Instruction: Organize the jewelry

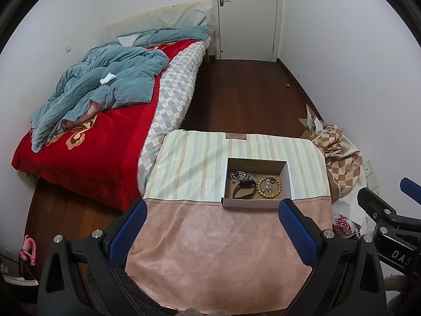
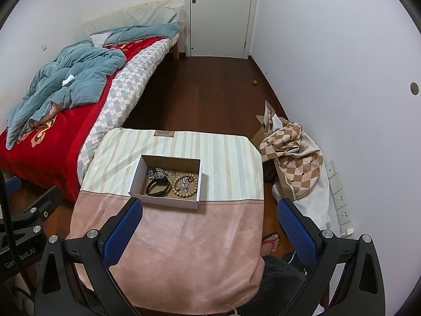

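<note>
Jewelry sits in a shallow box (image 1: 256,183) near the middle of the cloth-covered bench (image 1: 200,239): a watch (image 1: 244,188) beside a bead bracelet (image 1: 269,183). The left gripper (image 1: 213,226) hangs spread over the near edge, holding nothing.

From the right, the right gripper (image 2: 210,226) is likewise spread, the box (image 2: 168,181) just beyond it.

Your left black hand-held gripper with blue textured pads (image 1: 212,233) held level, jaws spread wide and empty, your right black hand-held gripper with blue pads (image 2: 209,233) alongside it, likewise spread wide, gripping nothing, your sandalled foot (image 2: 271,241) below.
</note>
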{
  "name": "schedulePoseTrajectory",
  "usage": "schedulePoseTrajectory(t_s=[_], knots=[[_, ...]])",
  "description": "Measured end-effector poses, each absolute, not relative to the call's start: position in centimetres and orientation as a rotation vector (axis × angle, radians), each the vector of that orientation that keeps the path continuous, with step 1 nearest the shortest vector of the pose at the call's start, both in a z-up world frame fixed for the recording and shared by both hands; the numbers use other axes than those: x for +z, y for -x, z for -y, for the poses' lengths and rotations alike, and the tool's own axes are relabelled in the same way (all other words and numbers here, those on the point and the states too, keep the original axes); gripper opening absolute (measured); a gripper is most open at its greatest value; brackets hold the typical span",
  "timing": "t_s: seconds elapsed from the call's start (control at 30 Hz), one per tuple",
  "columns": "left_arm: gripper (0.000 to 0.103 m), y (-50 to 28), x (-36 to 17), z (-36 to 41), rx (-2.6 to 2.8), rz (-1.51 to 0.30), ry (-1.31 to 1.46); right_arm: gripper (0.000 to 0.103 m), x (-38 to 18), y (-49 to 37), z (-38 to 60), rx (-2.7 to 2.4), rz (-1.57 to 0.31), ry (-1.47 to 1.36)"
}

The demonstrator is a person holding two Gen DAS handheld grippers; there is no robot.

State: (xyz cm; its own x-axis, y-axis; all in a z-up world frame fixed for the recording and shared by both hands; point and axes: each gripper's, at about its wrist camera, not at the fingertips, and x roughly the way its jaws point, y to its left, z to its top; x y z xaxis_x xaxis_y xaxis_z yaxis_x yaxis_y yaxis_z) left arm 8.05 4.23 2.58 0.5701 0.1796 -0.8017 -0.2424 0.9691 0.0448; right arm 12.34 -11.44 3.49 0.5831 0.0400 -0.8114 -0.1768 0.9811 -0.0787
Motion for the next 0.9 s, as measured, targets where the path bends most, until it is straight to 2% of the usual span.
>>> schedulePoseTrajectory(t_s=[0.9], knots=[[0.102,-7.55,3.29,-3.8,0.241,-0.914,0.076,0.103,3.94,-11.96,11.57,0.122,-0.93,0.16]])
